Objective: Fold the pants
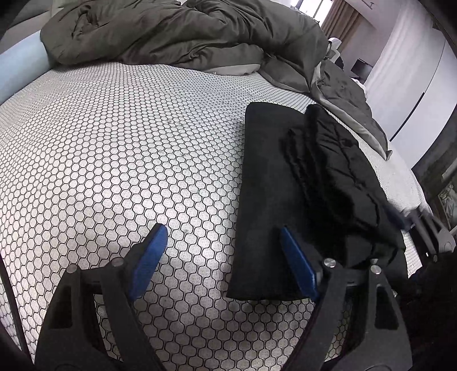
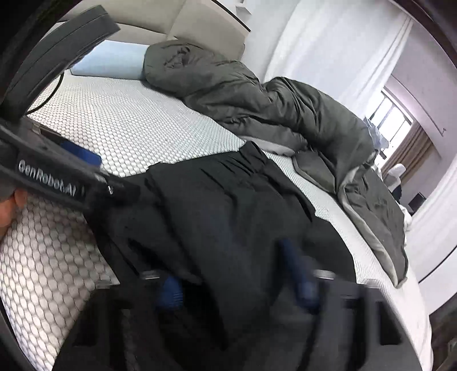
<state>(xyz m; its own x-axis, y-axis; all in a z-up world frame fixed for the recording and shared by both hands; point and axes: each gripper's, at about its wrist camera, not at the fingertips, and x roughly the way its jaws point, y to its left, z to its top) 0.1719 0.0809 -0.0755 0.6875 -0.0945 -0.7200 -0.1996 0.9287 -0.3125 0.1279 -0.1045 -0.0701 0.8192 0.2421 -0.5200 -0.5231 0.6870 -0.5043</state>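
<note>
Bed [image 1: 114,142] takes up basically everything here, mattress cover with a honeycomb print, and the whole near-left stretch of it is open. Olive-grey duvet [image 1: 185,31] is bunched up along the far side and trails down the right edge, with a pale blue pillow [image 1: 20,65] at the far left by the cream headboard [image 2: 200,25]. White curtains [image 2: 328,42] and a window [image 2: 391,117] sit beyond the bed.

Black pants [image 1: 314,185] are lying folded on the right part of the mattress, near its right edge. Their left edge is straight and tidy, and a thicker gathered layer is piled on the right half.

Left tool [image 1: 220,248] has its blue pads spread wide apart, gripping nothing, with the right pad over the pants' near edge. Right tool [image 2: 237,282] is blurry, pads apart with black fabric draped between and over them; can't tell if it's actually pinching any.
</note>
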